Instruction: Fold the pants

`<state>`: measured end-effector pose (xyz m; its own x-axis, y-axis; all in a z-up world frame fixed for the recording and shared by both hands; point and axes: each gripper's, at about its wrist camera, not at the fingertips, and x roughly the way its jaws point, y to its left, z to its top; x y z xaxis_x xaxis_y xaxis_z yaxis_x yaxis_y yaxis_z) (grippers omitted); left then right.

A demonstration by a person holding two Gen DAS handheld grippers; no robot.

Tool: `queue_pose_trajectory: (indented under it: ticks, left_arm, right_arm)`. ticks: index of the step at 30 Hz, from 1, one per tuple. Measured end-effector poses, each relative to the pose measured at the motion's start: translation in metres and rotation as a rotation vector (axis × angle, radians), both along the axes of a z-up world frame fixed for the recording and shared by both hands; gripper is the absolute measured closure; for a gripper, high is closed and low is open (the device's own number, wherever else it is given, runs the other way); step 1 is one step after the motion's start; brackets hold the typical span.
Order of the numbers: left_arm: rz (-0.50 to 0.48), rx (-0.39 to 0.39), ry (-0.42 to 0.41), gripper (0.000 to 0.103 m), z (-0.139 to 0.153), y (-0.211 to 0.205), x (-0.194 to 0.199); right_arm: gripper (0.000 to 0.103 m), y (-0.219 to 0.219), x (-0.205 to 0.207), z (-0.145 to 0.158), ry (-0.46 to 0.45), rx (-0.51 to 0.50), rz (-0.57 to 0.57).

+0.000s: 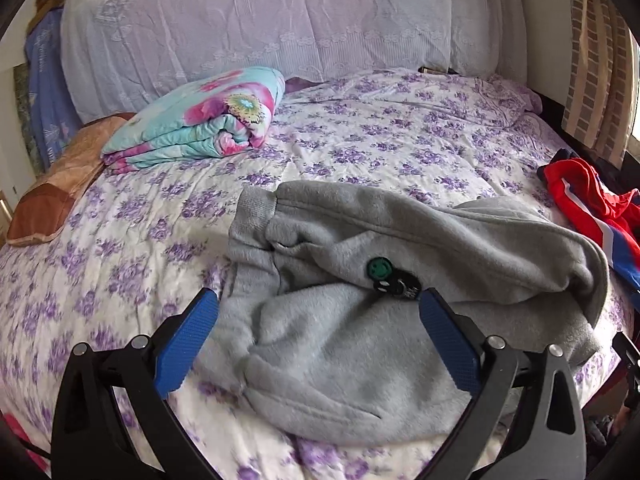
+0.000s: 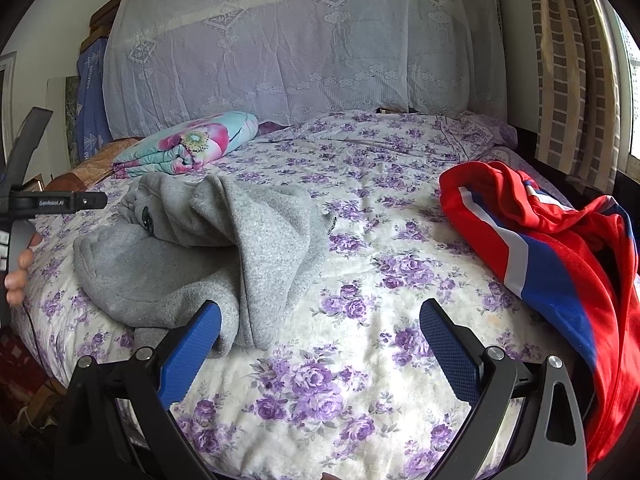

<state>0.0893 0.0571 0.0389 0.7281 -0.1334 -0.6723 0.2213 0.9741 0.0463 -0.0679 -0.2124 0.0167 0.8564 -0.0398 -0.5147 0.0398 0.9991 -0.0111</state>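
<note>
Purple-flowered bed [image 2: 360, 240] with crumpled grey pants [image 1: 360, 280], both tongs [image 1: 318, 312] [image 2: 320, 320] spread wide, empty.

Grey pants [image 1: 360, 320], purple-floral sheet [image 1: 120, 240], red/blue/white garment [image 2: 560, 260].

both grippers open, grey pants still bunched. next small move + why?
Probably lower the left gripper onto the grey pants and pinch an edge to spread them. They lie crumpled on the floral bedsheet, directly under its open jaws; the right gripper hangs over bare sheet.
</note>
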Motion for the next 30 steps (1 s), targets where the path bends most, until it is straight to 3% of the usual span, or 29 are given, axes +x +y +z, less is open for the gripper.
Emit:
queue_pose_trajectory:
  ticks: [3, 7, 11, 13, 14, 15, 16, 17, 18, 22, 25, 27, 28, 29, 30]
  left_arm:
    - [-0.027, 0.015, 0.072, 0.005, -0.013, 0.017, 0.053]
    - [-0.091, -0.085, 0.223, 0.005, -0.039, 0.032, 0.113]
    - [-0.145, -0.127, 0.280, 0.005, -0.055, 0.021, 0.141]
    - [-0.148, -0.117, 0.286, 0.018, -0.058, 0.013, 0.144]
    - [-0.158, -0.124, 0.286, 0.041, -0.056, 0.011, 0.143]
    - [-0.152, -0.138, 0.283, 0.054, -0.051, 0.011, 0.140]
    - [-0.138, -0.165, 0.277, 0.058, -0.044, 0.015, 0.138]
    - [-0.141, -0.203, 0.271, 0.073, -0.037, 0.019, 0.135]
    - [-0.141, -0.221, 0.251, 0.076, -0.027, 0.022, 0.128]
    - [-0.137, -0.227, 0.134, 0.076, 0.014, 0.027, 0.098]
    - [-0.155, -0.231, 0.097, 0.077, 0.028, 0.023, 0.086]
    - [-0.202, -0.211, 0.094, 0.077, 0.026, 0.014, 0.083]
    - [-0.212, -0.190, 0.094, 0.077, 0.022, 0.008, 0.083]
    - [-0.216, -0.156, 0.093, 0.069, 0.015, 0.001, 0.085]
    - [-0.217, -0.126, 0.092, 0.047, 0.009, -0.004, 0.087]
  right_arm:
    - [0.003, -0.005, 0.009, -0.003, 0.018, 0.001, -0.024]
    - [0.003, -0.008, 0.020, -0.005, 0.037, -0.018, -0.053]
    - [0.003, -0.011, 0.030, -0.005, 0.060, -0.042, -0.053]
    - [0.004, -0.013, 0.033, -0.006, 0.076, -0.050, -0.037]
    - [0.003, -0.014, 0.035, -0.007, 0.084, -0.058, -0.030]
    - [0.003, -0.014, 0.036, -0.008, 0.092, -0.068, -0.016]
    - [0.003, -0.014, 0.037, -0.009, 0.098, -0.072, -0.004]
    - [0.004, -0.013, 0.037, -0.010, 0.104, -0.070, 0.017]
    - [0.007, -0.011, 0.037, -0.010, 0.105, -0.054, 0.057]
    - [0.007, 0.011, 0.023, 0.005, 0.004, 0.022, 0.269]
    - [0.008, 0.024, 0.037, 0.002, 0.038, -0.032, 0.221]
    - [0.008, 0.011, 0.052, -0.006, 0.104, 0.037, 0.140]
    - [0.016, 0.003, 0.058, -0.012, 0.136, 0.093, 0.123]
    - [0.021, -0.005, 0.064, -0.020, 0.170, 0.162, 0.138]
    - [0.033, -0.008, 0.068, -0.028, 0.203, 0.225, 0.163]
